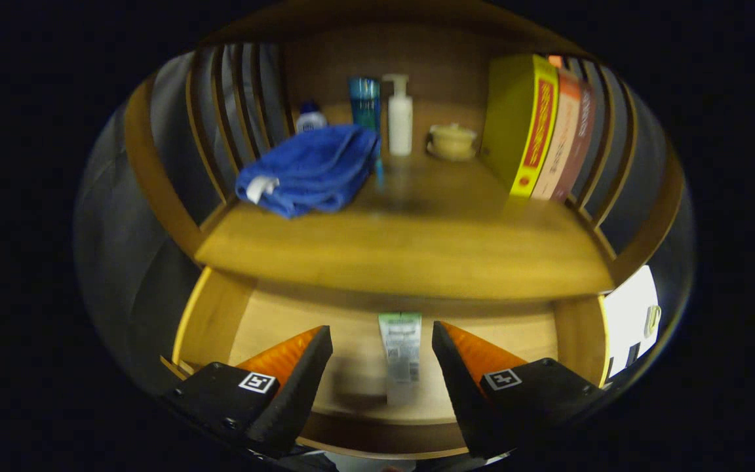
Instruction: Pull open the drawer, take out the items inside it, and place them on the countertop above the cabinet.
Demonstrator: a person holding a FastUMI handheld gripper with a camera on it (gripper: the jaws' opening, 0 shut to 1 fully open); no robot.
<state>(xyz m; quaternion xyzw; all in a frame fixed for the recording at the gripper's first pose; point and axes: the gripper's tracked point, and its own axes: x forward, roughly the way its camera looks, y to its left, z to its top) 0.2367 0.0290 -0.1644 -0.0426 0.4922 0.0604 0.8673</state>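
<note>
Gripper view: the tube [400, 351] lies flat on the floor of the open drawer [207, 314], between my fingers, so I hold my claw [382, 367] wide open and empty above it. Above, the countertop [417, 249] has free space beside the blue towel [309, 169].

A wooden cabinet [410, 252] fills the middle of the frame, lit warm and dim; slatted wooden sides [236, 111] curve up at upper left and upper right; a brown back panel [443, 72] closes the top.
</note>
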